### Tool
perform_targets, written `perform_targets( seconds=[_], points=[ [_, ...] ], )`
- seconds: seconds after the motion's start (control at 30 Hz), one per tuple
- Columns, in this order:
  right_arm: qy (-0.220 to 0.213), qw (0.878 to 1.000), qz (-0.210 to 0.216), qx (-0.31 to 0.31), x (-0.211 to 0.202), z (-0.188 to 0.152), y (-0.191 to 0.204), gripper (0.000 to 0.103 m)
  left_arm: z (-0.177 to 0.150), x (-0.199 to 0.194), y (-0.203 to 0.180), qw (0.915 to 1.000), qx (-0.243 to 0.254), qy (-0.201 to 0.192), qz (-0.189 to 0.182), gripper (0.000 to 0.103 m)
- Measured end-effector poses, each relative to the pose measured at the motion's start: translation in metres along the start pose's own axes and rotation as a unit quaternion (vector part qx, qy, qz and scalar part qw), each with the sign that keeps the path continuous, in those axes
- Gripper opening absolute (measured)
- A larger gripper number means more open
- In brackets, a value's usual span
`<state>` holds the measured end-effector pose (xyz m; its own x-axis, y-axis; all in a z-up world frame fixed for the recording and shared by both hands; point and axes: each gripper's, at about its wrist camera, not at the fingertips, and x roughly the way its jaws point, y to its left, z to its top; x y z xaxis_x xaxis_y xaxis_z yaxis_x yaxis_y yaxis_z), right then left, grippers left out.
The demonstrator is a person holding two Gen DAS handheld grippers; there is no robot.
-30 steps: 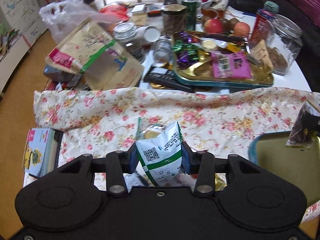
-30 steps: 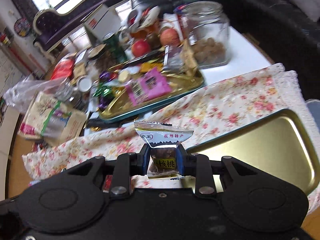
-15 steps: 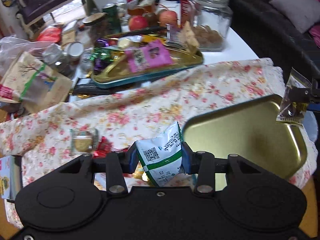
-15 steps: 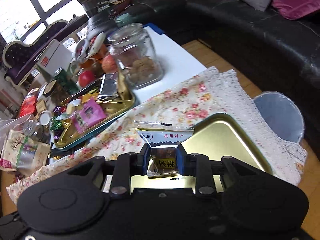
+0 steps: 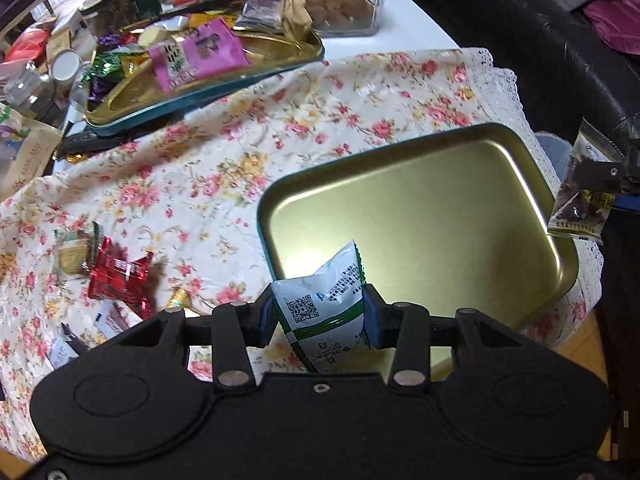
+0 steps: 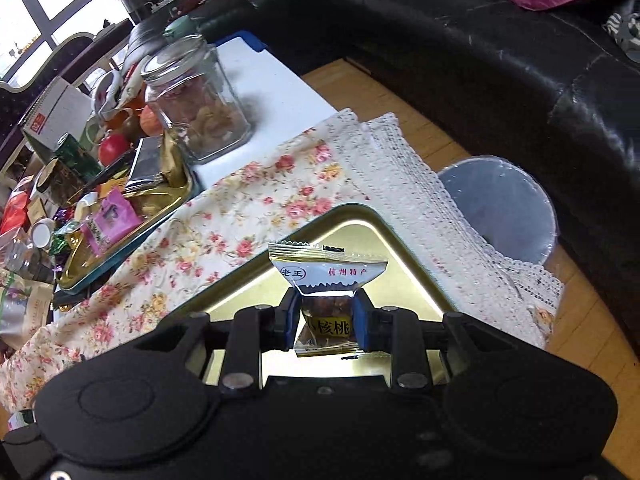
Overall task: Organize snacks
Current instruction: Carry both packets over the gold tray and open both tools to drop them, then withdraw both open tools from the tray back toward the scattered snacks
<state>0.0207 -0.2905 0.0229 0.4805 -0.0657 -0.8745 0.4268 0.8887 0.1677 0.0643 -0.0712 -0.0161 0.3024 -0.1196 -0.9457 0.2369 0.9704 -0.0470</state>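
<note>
Snacks first: we are carrying two at once. Our left gripper (image 5: 320,316) is pinching a white-and-green foil snack packet (image 5: 326,304) across its middle, top corner sticking up, hanging over the near left corner of the empty gold metal tray with teal rim (image 5: 520,148). Our right gripper (image 6: 326,322) is pinching a small clear-and-gold walnut snack packet (image 6: 328,280) by its lower half, label flap fanning out above the pads, over the same tray (image 6: 360,220); in the left view that packet (image 5: 580,196) is hanging beyond the tray's right edge. Both grippers are pointing steeply down, probably so the packets drop flat into the tray once released. We are judging this as the carry step, release not yet done. The tray is sitting near the right edge of the floral tablecloth (image 5: 240,152), likely as the collection spot. A red foil candy (image 5: 118,276) and other wrapped sweets are lying loose near the cloth's left edge, still unsorted. A second gold tray full of snacks (image 5: 200,52) is sitting at the far edge.
</note>
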Motion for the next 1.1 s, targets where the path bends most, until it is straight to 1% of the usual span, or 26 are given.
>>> perform_targets(
  seconds=[0.1,0.3,0.5,0.63,0.73,0.93,1.1],
  points=[
    [0.002,1.0,-0.002,0.008,0.0,0.001,-0.008,0.03,0.002,0.004,-0.006,1.0,0.003,0.0,0.003,0.051],
    [0.006,1.0,-0.002,0.01,0.002,0.001,-0.015,0.03,0.007,0.007,-0.016,0.9996,0.015,-0.015,0.02,0.053],
    [0.014,1.0,-0.004,0.013,0.004,0.0,-0.02,0.03,0.011,0.006,-0.015,0.9997,0.009,-0.019,0.009,0.054],
    [0.026,1.0,0.002,0.009,0.005,-0.001,-0.017,0.031,0.011,0.005,-0.016,0.9995,0.012,-0.026,0.011,0.054],
    [0.03,1.0,0.002,0.004,0.006,-0.001,-0.014,0.032,0.012,0.005,-0.015,0.9996,0.01,-0.023,0.011,0.054],
    [0.021,1.0,-0.011,-0.013,0.005,-0.001,-0.01,0.036,0.012,0.006,-0.013,0.9998,0.004,-0.016,0.011,0.054],
    [0.018,1.0,-0.017,-0.013,0.005,0.001,-0.011,0.04,0.012,0.006,-0.013,0.9998,0.007,-0.016,0.012,0.054]
  ],
)
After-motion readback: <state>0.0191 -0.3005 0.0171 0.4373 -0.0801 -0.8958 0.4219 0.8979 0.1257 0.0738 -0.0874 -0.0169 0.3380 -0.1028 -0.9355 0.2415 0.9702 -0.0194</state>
